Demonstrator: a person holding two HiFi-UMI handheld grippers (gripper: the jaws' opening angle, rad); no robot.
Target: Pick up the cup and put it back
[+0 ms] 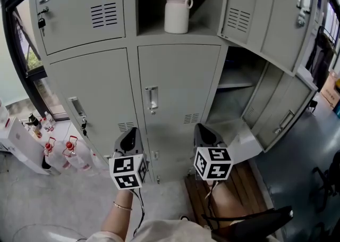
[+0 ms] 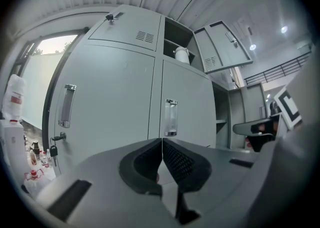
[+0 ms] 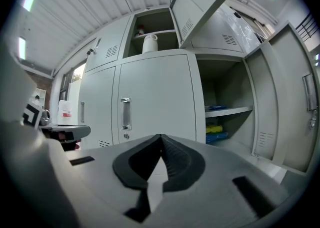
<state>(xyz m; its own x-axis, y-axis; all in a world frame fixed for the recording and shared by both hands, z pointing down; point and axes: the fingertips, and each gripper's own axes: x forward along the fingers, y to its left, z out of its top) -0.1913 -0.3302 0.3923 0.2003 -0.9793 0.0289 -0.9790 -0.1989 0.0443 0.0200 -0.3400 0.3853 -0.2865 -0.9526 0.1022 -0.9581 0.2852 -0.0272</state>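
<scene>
- The cup (image 1: 177, 11), white with a lid and a small handle near its top, stands upright in the open upper compartment (image 1: 151, 29) of the grey lockers. The compartment's door (image 1: 241, 9) is swung out on the 3 o'clock side.
- The left hand-held gripper (image 1: 129, 135) and the right hand-held gripper (image 1: 205, 132) are low in front of the closed middle door (image 1: 178, 84). Each has its jaws pressed together with nothing between them.
- The step in hand looks like the reach: the cup is untouched and well apart from both.
- To do it well, the hand-held gripper that takes the cup should rise to shelf level. Its jaws should open wider than the cup's body before it enters the compartment.
- It should go in level and straight through the opening, clear of the door edge at 3 o'clock and the compartment's top edge.
- The jaws should close on the middle of the body, not on the lid or handle. The smooth round wall could slip or tip if caught high.
- A lift just clear of the shelf is enough. The cup then goes down flat, and the jaws let go before backing out.
- In the head view the cup sits at about 1 o'clock from the left hand-held gripper and 11 o'clock from the right one, a full locker row above.
- In the right gripper view it stands near 12 o'clock above the closed jaw tips. In the left gripper view it is nearer 1 o'clock.
</scene>
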